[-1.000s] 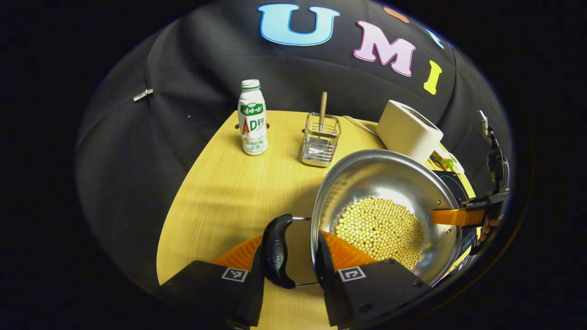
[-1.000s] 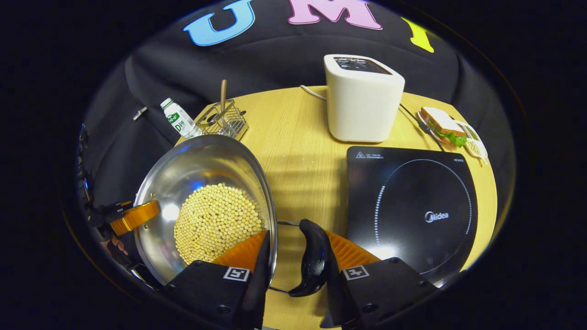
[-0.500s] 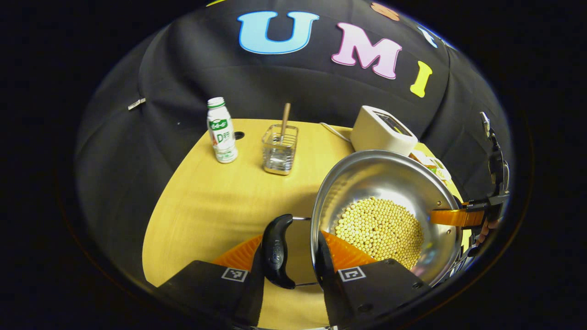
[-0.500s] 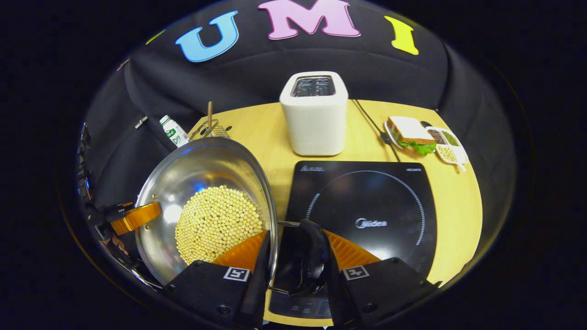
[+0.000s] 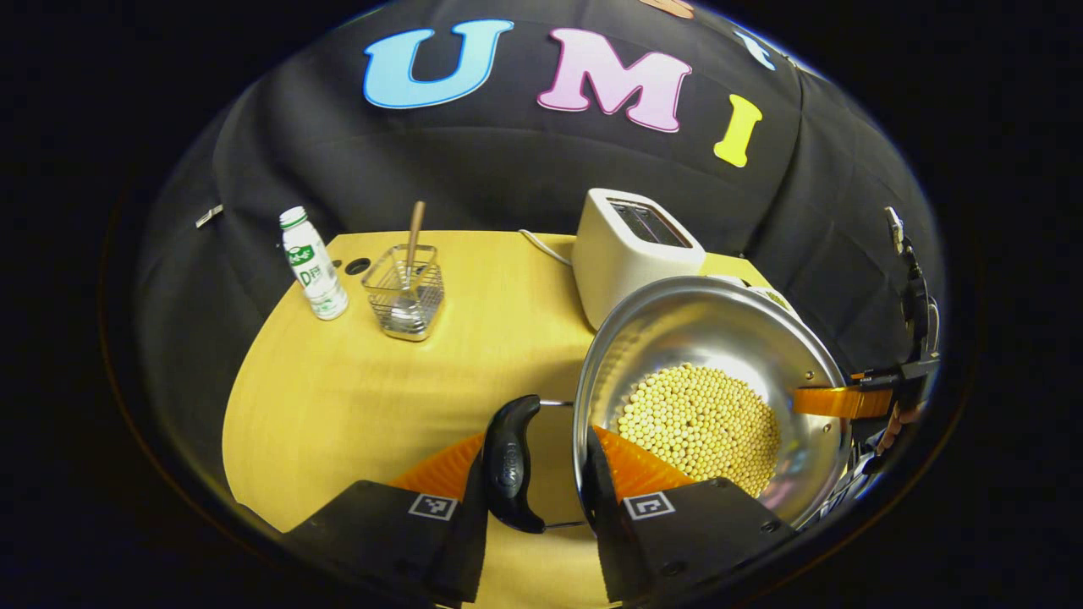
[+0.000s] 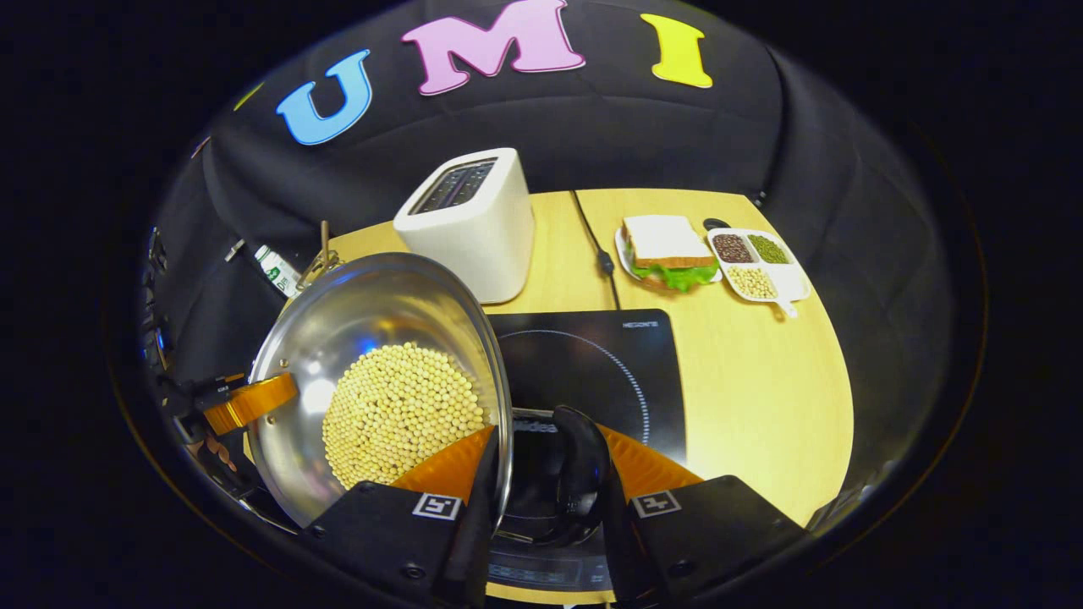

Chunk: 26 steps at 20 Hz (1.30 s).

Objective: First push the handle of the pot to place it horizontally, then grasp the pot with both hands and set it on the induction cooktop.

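Your left hand-held gripper [image 5: 535, 474] is clamped on the pot's [image 5: 711, 381] black side handle [image 5: 510, 463]; the right hand-held gripper [image 6: 541, 474] pinches the opposite handle [image 6: 579, 474]. The pot, full of beans [image 6: 398, 410], has swung rightward and now hangs above the induction cooktop [image 6: 609, 364]. Nearly there: lower it level. The right gripper view catches the sandwich [image 6: 668, 252]; the left one shows the bottle [image 5: 311, 264].
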### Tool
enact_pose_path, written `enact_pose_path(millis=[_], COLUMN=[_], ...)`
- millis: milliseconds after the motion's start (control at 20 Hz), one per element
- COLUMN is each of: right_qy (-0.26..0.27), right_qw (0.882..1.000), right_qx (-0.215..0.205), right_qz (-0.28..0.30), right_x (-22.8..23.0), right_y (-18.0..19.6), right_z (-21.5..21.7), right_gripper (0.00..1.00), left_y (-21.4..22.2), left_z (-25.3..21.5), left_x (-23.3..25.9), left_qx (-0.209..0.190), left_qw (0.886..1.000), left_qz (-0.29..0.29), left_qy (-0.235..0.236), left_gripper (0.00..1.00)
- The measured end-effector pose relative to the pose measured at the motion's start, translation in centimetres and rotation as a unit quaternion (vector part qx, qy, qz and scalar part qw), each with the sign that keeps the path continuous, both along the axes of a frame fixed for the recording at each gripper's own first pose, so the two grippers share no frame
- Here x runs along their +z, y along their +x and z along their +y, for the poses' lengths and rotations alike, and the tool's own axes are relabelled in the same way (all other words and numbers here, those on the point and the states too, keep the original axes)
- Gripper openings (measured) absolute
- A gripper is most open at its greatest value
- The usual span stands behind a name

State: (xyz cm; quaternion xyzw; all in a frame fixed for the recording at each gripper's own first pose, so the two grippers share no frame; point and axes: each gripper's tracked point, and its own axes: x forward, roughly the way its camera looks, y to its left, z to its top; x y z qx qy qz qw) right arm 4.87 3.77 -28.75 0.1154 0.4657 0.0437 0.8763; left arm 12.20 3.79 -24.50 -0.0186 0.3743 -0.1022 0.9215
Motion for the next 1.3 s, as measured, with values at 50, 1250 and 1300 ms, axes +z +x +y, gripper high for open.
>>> enact_pose_path(millis=[50, 1250, 1300], right_qy=[0.0, 0.006, 0.006], right_qw=[1.0, 0.999, 0.999], right_qx=[-0.002, -0.019, -0.019], right_qz=[0.001, 0.028, 0.029], right_x=[-0.4, -5.5, -5.4], right_y=[0.2, 1.4, 1.4], right_z=[-0.9, -9.0, -9.1], right_gripper=[0.58, 0.58, 0.58], left_y=[0.2, 2.5, 2.5], left_z=[-0.9, -9.5, -9.5], left_x=[-0.2, -3.7, -3.7], left_qx=[-0.001, -0.012, -0.012], left_qw=[1.0, 1.0, 1.0], left_qz=[0.002, 0.022, 0.022], left_qy=[-0.001, -0.007, -0.007], left_gripper=[0.57, 0.57, 0.57])
